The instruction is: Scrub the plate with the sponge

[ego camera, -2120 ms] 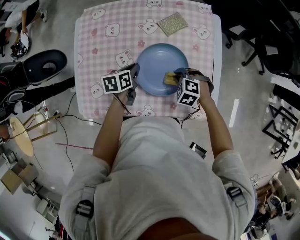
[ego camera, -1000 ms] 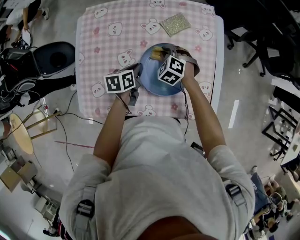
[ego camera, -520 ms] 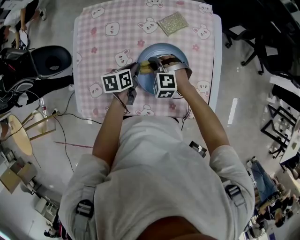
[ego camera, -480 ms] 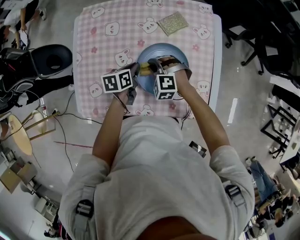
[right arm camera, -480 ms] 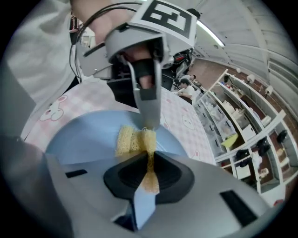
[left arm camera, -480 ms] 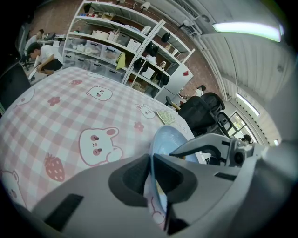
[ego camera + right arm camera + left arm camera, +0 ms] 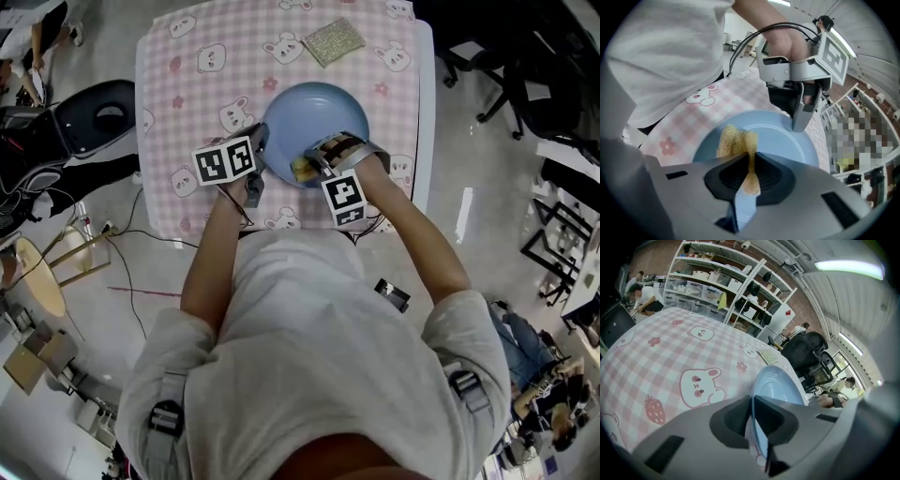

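Note:
A blue plate [image 7: 314, 117] lies on the pink bunny tablecloth [image 7: 187, 84]. My left gripper [image 7: 261, 141] clamps the plate's left rim; its jaws have just been closing, with the rim [image 7: 780, 387] between them. My right gripper [image 7: 307, 167] is shut on a yellow sponge [image 7: 302, 170], which it presses onto the plate's near part. In the right gripper view the sponge [image 7: 733, 140] sticks out past the jaws onto the plate [image 7: 783, 136]. The left gripper [image 7: 799, 125] stands at the far rim in that view.
A glittery scouring pad [image 7: 333, 39] lies at the table's far side. The table's near edge is just behind both grippers. A black chair [image 7: 98, 117] stands left of the table, and cables trail on the floor.
My right gripper has swept the sponge from the plate's far side, round its left part, to the near edge, rolling as it went. The left gripper has stayed on the rim.

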A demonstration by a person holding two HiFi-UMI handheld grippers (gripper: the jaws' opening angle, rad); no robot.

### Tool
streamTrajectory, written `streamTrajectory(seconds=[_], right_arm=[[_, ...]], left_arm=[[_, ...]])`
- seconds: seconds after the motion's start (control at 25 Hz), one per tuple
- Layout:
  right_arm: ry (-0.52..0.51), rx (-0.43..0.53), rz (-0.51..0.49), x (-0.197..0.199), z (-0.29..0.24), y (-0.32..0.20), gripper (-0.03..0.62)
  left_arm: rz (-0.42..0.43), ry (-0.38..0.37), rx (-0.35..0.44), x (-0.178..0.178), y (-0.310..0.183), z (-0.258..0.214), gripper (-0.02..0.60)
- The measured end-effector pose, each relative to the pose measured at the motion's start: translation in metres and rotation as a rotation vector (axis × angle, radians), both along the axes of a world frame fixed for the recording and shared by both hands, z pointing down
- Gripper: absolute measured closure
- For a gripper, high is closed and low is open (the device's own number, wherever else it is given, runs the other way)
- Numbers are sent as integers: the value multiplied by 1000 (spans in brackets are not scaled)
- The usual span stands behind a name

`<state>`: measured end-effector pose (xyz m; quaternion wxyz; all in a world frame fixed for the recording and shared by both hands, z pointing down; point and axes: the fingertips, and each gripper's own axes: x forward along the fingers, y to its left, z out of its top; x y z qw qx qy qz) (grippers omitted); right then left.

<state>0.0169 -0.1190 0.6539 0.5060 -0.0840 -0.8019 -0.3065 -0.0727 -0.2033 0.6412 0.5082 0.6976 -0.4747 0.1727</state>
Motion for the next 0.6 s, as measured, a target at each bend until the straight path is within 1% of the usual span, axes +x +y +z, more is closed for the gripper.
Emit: streamTrajectory(seconds=[0.12,0.24,0.36,0.48,0.6], right_arm=[[42,11,-5,23,4,-3,548],[86,43,35,46,7,-20,548],[102,77,117,61,7,-48,546],[97,102,209,71,7,-79,546],[78,99,301,73,6,-106,546]], left_arm=[[2,-4,-3,0,1,1,545],[2,-8,-4,0,3,1,546],[2,-11,-5,1,3,0,546],[4,-13,-6,2,2,-1,545],[8,-15,-6,2,1,-3,545]])
